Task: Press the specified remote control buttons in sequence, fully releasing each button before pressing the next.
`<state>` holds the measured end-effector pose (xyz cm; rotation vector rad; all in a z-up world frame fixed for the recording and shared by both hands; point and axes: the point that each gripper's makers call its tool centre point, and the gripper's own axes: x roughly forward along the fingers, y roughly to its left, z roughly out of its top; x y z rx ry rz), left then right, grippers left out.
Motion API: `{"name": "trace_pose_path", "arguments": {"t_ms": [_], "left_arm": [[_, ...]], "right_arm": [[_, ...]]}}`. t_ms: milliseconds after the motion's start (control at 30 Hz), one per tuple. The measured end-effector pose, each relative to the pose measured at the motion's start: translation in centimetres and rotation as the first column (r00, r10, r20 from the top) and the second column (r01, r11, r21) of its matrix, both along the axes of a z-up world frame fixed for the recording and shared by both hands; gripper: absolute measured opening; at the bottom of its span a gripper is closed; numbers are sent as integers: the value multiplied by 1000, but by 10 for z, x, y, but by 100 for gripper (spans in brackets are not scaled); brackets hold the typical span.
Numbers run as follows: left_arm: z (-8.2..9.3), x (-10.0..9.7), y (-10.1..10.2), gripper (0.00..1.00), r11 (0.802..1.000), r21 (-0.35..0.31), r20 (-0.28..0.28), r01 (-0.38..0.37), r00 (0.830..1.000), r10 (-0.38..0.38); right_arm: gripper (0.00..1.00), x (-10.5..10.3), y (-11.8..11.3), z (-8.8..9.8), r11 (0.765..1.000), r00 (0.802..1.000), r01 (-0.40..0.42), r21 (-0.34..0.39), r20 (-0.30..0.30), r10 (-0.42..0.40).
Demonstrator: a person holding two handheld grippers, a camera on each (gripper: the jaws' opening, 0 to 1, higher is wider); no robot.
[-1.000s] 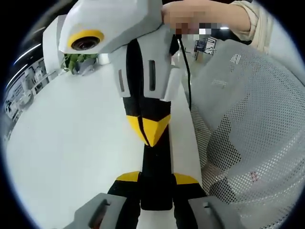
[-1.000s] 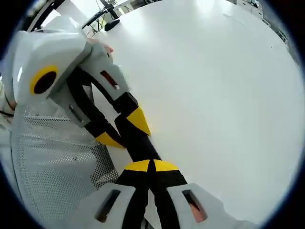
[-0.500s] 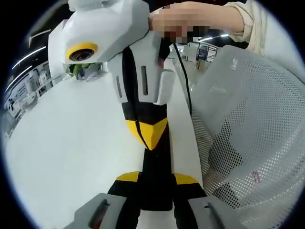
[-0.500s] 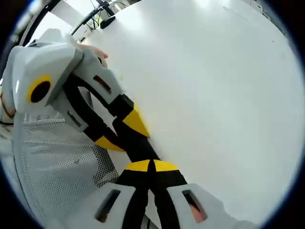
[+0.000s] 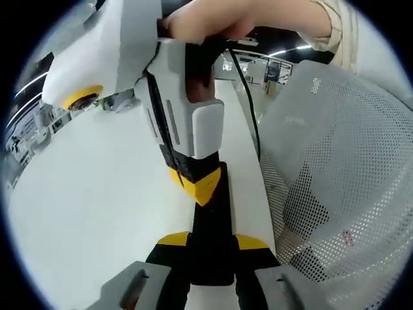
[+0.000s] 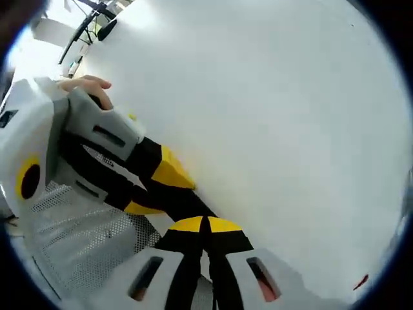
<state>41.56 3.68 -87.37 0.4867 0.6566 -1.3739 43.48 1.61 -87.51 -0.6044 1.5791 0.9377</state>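
A black remote control [image 5: 211, 213] lies lengthwise between the jaws of my left gripper [image 5: 211, 242], which is shut on it. Its buttons cannot be made out. My right gripper [image 5: 197, 187] comes down from above in a person's hand [image 5: 239, 19], shut, with its yellow tips against the remote's far end. In the right gripper view, my right gripper [image 6: 205, 225] is shut, its tips on the remote [image 6: 184, 203]. The left gripper [image 6: 155, 190] reaches in from the left there, clamped on the remote.
A white table [image 5: 84, 194] [image 6: 277, 116] spreads under both grippers. A white mesh chair back [image 5: 335, 168] [image 6: 84, 252] stands close beside them. A black cable [image 5: 253, 110] hangs from the right gripper. Something green [image 5: 113, 100] sits at the table's far side.
The right gripper has rolled and tilted over the remote, its lens side swinging down to the left. Its tips stay at the remote's far end. The left gripper keeps its hold.
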Motion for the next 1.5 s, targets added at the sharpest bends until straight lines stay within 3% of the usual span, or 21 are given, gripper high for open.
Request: {"name": "trace_pose_path", "arguments": {"t_ms": [200, 367, 467, 533, 800, 1000, 1167, 1300, 1367, 1433, 1500], "left_arm": [[0, 0, 0, 25, 1000, 7, 3, 3, 1000, -3], [0, 0, 0, 25, 1000, 8, 0, 1, 1000, -1], [0, 1, 0, 25, 1000, 9, -5, -2, 1000, 2], [0, 0, 0, 25, 1000, 7, -8, -4, 1000, 4], [0, 1, 0, 25, 1000, 7, -12, -11, 1000, 11], [0, 0, -1, 25, 1000, 6, -12, -7, 1000, 7], [1, 0, -1, 25, 1000, 4, -15, -12, 1000, 12], [0, 0, -1, 25, 1000, 3, -15, -11, 1000, 12], [0, 0, -1, 25, 1000, 2, -15, -12, 1000, 13], [0, 0, -1, 25, 1000, 3, -14, -13, 1000, 13], [0, 0, -1, 25, 1000, 3, -12, -10, 1000, 10]], "right_arm": [[0, 0, -1, 0, 1000, 1000, -5, 12, 16, 5], [0, 0, -2, 1, 998, 1000, -1, 66, 14, 0], [0, -1, 0, 2, 987, 994, -64, 148, 93, 51], [0, -4, 0, 4, 970, 981, -146, 196, 155, 116], [0, -4, 1, 7, 910, 958, -169, 378, 282, 61], [0, -7, 1, 8, 865, 954, -150, 479, 298, 0], [0, -19, 11, 12, 803, 972, -112, 585, 233, -35], [0, -17, 13, 11, 820, 931, -258, 511, 359, 69], [0, -8, 9, 9, 838, 889, -326, 437, 442, 116], [0, -13, 12, 10, 826, 884, -360, 433, 441, 154], [0, -16, 12, 10, 813, 862, -418, 406, 460, 214]]}}
